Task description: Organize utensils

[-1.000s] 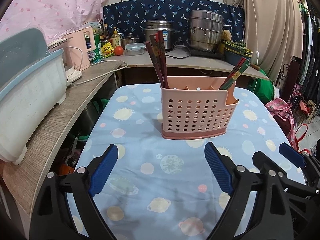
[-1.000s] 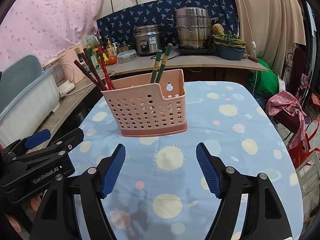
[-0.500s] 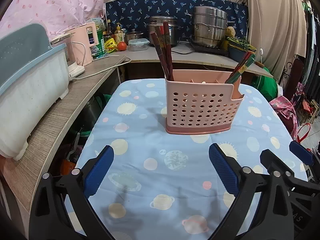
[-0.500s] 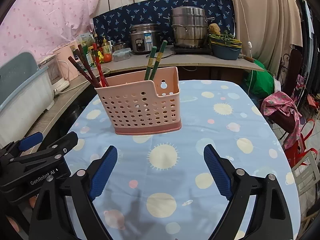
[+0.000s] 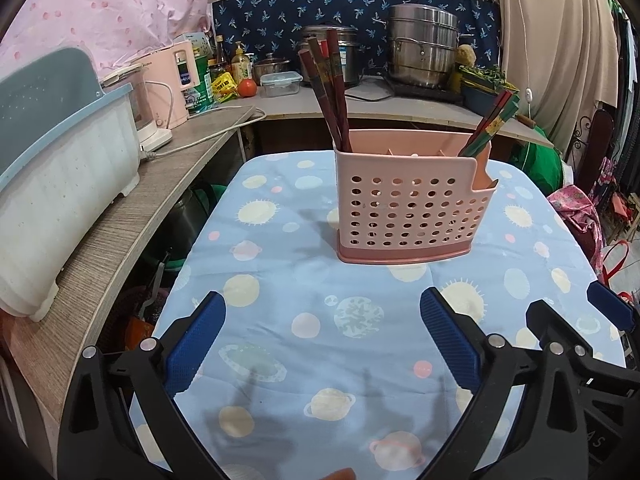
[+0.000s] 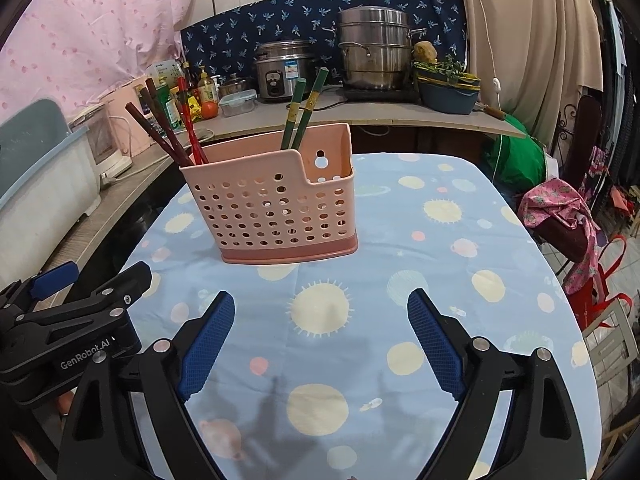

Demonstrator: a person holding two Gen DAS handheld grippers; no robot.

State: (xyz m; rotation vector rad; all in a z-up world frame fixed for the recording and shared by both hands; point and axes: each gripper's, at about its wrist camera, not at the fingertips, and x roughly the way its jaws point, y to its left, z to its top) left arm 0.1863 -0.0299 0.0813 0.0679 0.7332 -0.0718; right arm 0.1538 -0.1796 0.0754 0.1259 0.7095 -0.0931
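Chopsticks stand tilted in a pink perforated holder (image 5: 412, 208) in the middle of the table (image 5: 280, 280), which has a blue cloth with planets. Dark red chopsticks (image 5: 330, 92) lean in the left compartment, green chopsticks (image 6: 302, 110) in the right one. Left gripper (image 5: 322, 340) and right gripper (image 6: 318, 342) hover near the table's near edge, side by side, both with fingers wide apart and holding nothing. A steel pot (image 6: 374, 46) stands on the far counter.
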